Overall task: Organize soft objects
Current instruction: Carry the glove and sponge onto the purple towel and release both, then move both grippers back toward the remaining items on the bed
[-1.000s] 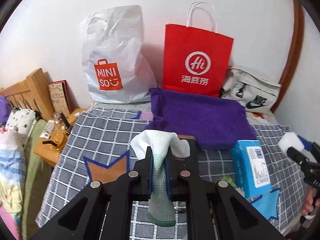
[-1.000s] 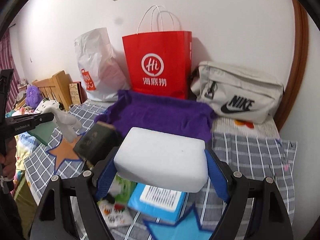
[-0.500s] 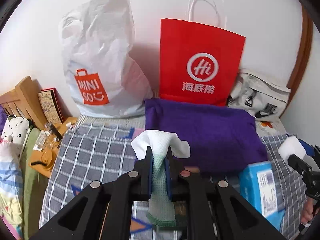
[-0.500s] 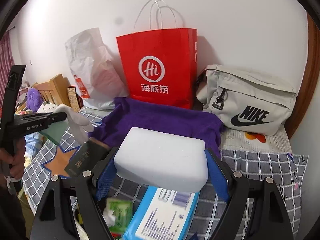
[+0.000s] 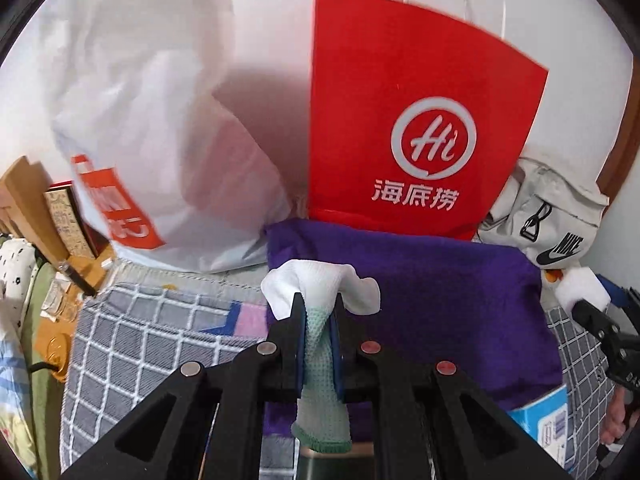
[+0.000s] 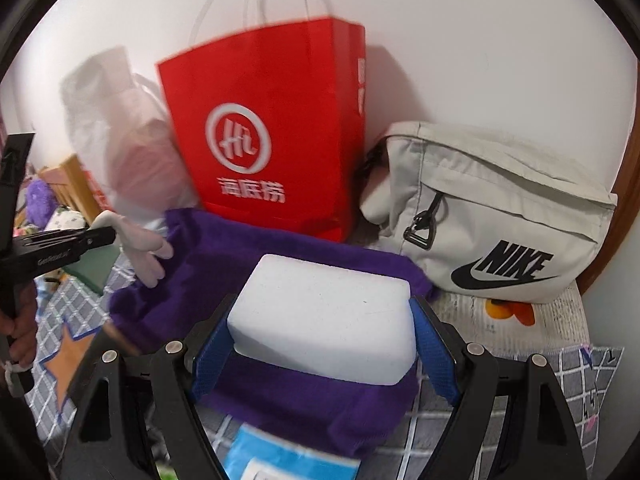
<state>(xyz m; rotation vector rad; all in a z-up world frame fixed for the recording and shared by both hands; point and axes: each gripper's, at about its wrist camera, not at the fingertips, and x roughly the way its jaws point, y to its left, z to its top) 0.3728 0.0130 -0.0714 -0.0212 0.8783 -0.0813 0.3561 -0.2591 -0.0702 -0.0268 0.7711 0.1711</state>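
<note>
We held both soft items over the purple towel (image 6: 192, 256): left gripper (image 5: 318, 320) pinching the glove (image 5: 320, 292), right gripper (image 6: 320, 320) clamping the sponge (image 6: 324, 312), likely for drop-off there.

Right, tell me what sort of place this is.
Most likely a bedroom: a checked bedspread covers what seems to be a bed against a white wall, a wooden headboard stands at one end, and shopping bags and a sling bag are piled along the wall.

The white plastic bag (image 5: 160, 140) is motion-blurred, its orange logo unreadable. The purple towel's (image 6: 280, 400) middle hides behind the white sponge (image 6: 324, 320). The blue box (image 6: 288, 460) is cut off by the picture's bottom edge.
</note>
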